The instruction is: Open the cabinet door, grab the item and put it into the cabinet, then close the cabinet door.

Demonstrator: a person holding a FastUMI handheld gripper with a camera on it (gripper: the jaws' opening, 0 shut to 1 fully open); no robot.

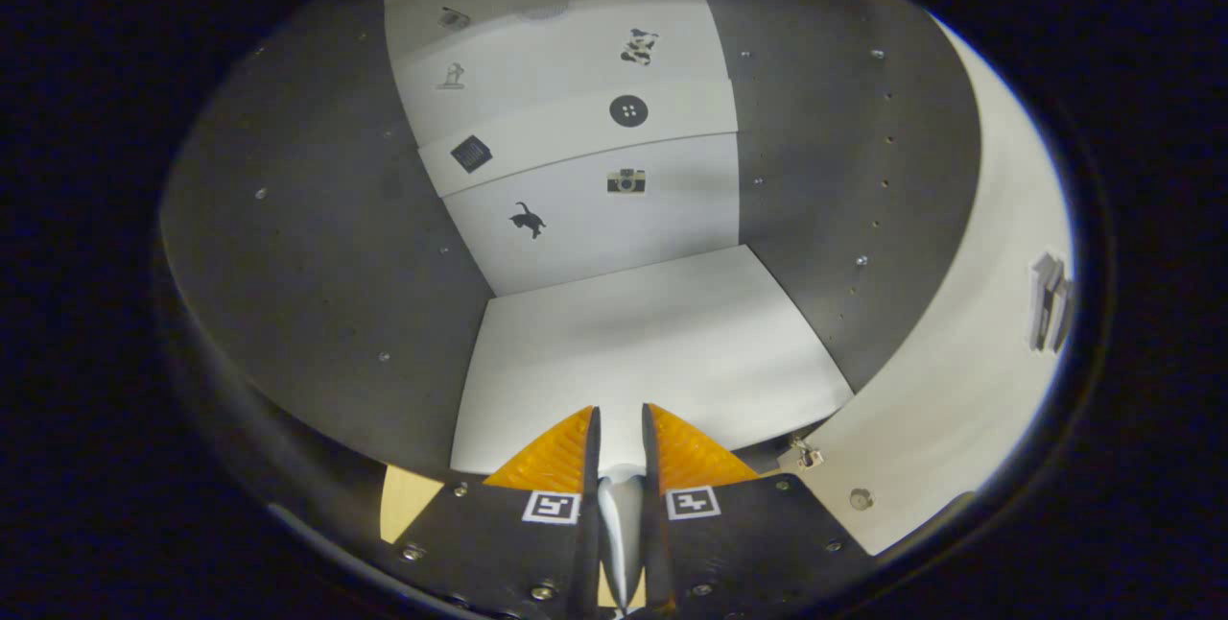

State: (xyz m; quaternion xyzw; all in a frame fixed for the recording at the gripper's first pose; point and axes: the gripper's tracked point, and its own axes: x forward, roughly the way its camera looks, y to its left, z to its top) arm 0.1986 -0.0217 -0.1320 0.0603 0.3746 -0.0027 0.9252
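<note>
We look along the gripper [621,428] into the open cabinet [317,246], whose dark side walls flank a pale floor panel [652,332] and a pale back wall [576,121] dotted with small stickers. The cabinet door [950,380] stands swung out beside the right wall, its hinge hardware near the floor panel's front corner. The jaws are nearly together, with a narrow slot between the two fingers; in that slot, low down near their roots, sits a slim pale item [619,514] that we take to be the task's thing. Both fingers appear to bear on it, though the contact itself is hard to resolve, so we read the grip as closed on the item rather than certain. We judge the step in hand to be the placing: the door is open, the item is carried, and the fingertips [566,452] hover at the front edge of the floor panel. To do this well, we would carry the item further inward, well clear of the front lip, lower it until it rests on the floor panel, and part the fingers only then. We would keep to the middle between the side walls, and withdraw straight back so that the door can swing shut unobstructed.
</note>
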